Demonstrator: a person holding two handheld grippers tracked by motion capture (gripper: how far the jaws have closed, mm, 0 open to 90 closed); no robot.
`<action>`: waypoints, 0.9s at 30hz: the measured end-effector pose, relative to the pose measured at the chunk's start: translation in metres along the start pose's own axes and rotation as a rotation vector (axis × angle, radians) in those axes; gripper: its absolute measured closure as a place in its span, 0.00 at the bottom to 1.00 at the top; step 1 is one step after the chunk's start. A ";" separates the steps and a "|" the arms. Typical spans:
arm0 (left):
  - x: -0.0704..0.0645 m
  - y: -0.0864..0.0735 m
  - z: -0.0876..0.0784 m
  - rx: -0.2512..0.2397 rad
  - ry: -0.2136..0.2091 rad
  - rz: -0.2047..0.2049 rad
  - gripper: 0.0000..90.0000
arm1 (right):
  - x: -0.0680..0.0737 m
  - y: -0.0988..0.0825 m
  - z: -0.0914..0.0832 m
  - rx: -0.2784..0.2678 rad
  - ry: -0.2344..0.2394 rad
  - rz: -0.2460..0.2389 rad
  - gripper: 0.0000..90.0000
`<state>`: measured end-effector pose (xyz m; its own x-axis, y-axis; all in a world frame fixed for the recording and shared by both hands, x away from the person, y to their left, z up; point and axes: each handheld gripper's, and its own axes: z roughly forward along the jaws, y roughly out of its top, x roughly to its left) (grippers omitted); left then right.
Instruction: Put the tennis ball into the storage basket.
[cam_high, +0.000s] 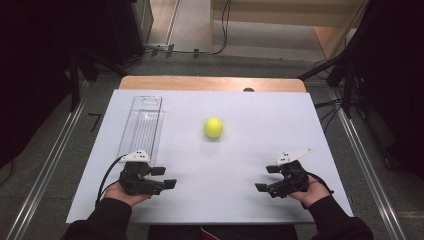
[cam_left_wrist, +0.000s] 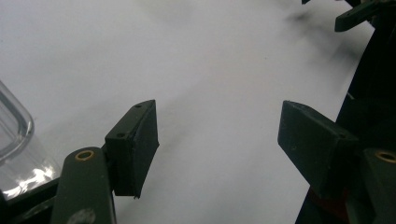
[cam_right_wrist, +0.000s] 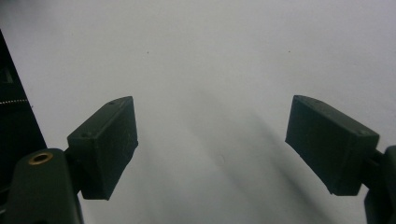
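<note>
A yellow-green tennis ball (cam_high: 213, 127) rests on the white board (cam_high: 240, 150), a little behind its middle. My left gripper (cam_high: 165, 177) lies near the front left in a hand, jaws pointing right. In the left gripper view the left gripper (cam_left_wrist: 217, 126) is open over bare white surface with nothing between its jaws. My right gripper (cam_high: 266, 178) lies near the front right, jaws pointing left toward the other. In its own view the right gripper (cam_right_wrist: 212, 126) is open as well, with only white board between its pads. Both are well in front of the ball.
A long clear plastic tray (cam_high: 141, 127) lies along the board's left side, just behind the left gripper; its rounded corner (cam_left_wrist: 14, 126) shows in the left gripper view. A wooden table edge (cam_high: 210, 82) runs behind the board. Metal rails and cables flank the table.
</note>
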<state>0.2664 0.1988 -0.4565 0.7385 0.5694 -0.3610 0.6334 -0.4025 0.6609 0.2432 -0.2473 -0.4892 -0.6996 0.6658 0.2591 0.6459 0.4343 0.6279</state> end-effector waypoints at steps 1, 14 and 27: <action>-0.001 0.002 0.000 -0.007 -0.003 0.000 0.33 | 0.000 0.000 0.000 -0.001 0.001 0.001 0.16; -0.007 0.016 0.002 -0.029 -0.011 0.002 0.29 | 0.000 0.000 0.000 -0.001 -0.001 0.000 0.16; -0.011 0.029 0.009 -0.030 0.025 0.009 0.15 | -0.001 -0.001 -0.001 -0.008 -0.004 0.007 0.16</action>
<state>0.2784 0.1748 -0.4393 0.7382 0.5836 -0.3384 0.6190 -0.3866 0.6836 0.2432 -0.2484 -0.4891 -0.6935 0.6716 0.2607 0.6487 0.4247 0.6316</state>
